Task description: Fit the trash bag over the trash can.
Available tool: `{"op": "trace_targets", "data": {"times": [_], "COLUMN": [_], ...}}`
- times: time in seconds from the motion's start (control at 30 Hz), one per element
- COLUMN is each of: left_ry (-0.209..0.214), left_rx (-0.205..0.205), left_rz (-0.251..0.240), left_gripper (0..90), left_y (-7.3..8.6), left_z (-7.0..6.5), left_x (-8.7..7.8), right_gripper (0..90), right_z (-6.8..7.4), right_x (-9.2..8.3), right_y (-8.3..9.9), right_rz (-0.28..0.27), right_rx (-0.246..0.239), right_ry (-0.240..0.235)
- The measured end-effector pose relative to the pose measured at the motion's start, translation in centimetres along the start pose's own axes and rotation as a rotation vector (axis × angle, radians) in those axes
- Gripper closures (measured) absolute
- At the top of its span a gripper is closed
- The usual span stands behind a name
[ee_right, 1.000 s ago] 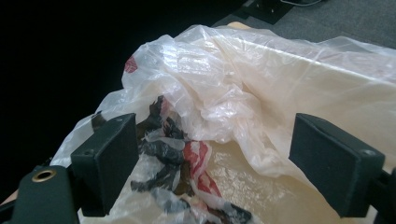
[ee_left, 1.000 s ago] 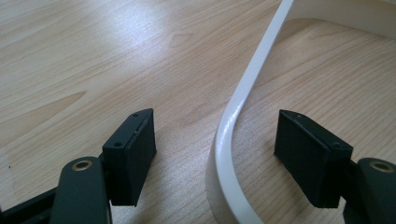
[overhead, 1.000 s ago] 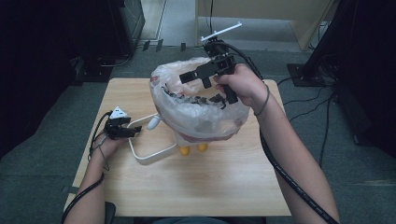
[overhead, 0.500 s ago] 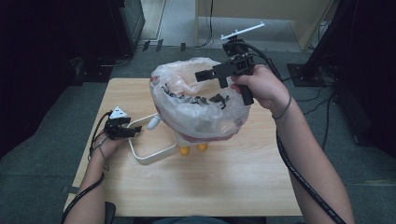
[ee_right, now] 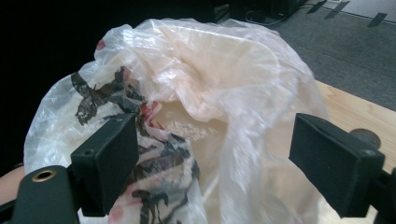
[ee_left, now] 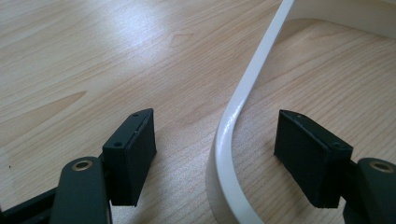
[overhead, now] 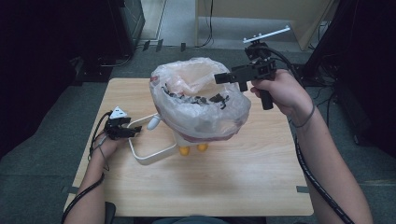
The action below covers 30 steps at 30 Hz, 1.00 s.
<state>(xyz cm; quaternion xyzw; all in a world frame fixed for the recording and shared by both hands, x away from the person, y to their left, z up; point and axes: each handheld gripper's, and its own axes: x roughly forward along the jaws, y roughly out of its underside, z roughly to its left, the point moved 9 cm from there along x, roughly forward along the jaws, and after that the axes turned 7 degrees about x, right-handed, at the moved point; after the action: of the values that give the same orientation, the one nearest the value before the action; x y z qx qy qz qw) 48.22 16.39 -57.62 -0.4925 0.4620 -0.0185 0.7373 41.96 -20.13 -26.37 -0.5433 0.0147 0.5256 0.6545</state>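
Note:
A small white bin (overhead: pixel 176 136) with orange feet (overhead: pixel 191 150) stands mid-table, lined with a translucent plastic bag (overhead: pixel 201 100) printed in black and red. The bag's mouth gapes upward. My right gripper (overhead: pixel 218 78) hovers at the bag's far right rim, pointing left, open with nothing between its pads; in the right gripper view the bag (ee_right: pixel 210 93) lies just beyond the right gripper (ee_right: pixel 217 130). A white loop handle (overhead: pixel 149 156) lies flat on the table left of the bin. My left gripper (overhead: pixel 135 131) rests low there, open. The left gripper (ee_left: pixel 215 119) straddles the white band (ee_left: pixel 243 93) without touching it.
The wooden table (overhead: pixel 233 177) has bare surface in front of and to the right of the bin. A dark cabinet (overhead: pixel 121 23) and cables (overhead: pixel 210 28) sit on the grey floor behind, with a pale wooden box (overhead: pixel 261 16) at the back.
My right hand has drawn to the right and slightly up, from over the bag's top to beside its right rim. The left gripper has stayed put around the white band.

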Motion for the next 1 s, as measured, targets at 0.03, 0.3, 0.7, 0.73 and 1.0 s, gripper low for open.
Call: {"op": "trace_targets", "data": {"times": [0.03,0.3,0.7,0.73,1.0], "left_ry": [0.0,-0.002,-0.002,-0.002,-0.003], "left_rx": [0.0,-0.003,-0.004,-0.004,-0.004], "left_rz": [0.0,0.0,-0.002,-0.002,-0.001], "left_gripper": [29.5,29.5,29.5,29.5,29.5], "left_y": [0.0,0.0,0.0,0.0,0.0], "left_z": [0.0,0.0,0.0,0.0,0.0], "left_x": [0.0,0.0,0.0,0.0,0.0], "right_gripper": [15.6,15.7,15.7,15.6,15.6], "right_z": [-0.2,-2.0,-4.4,-4.6,-6.0], "right_x": [-0.3,-1.4,-2.4,-2.4,-3.0], "right_y": [0.1,1.3,2.9,3.0,3.9], "right_rz": [-0.006,-0.018,-0.027,-0.027,-0.039], "right_rx": [0.0,0.024,0.052,0.053,0.074], "right_ry": [0.003,0.017,0.064,0.068,0.088]}}
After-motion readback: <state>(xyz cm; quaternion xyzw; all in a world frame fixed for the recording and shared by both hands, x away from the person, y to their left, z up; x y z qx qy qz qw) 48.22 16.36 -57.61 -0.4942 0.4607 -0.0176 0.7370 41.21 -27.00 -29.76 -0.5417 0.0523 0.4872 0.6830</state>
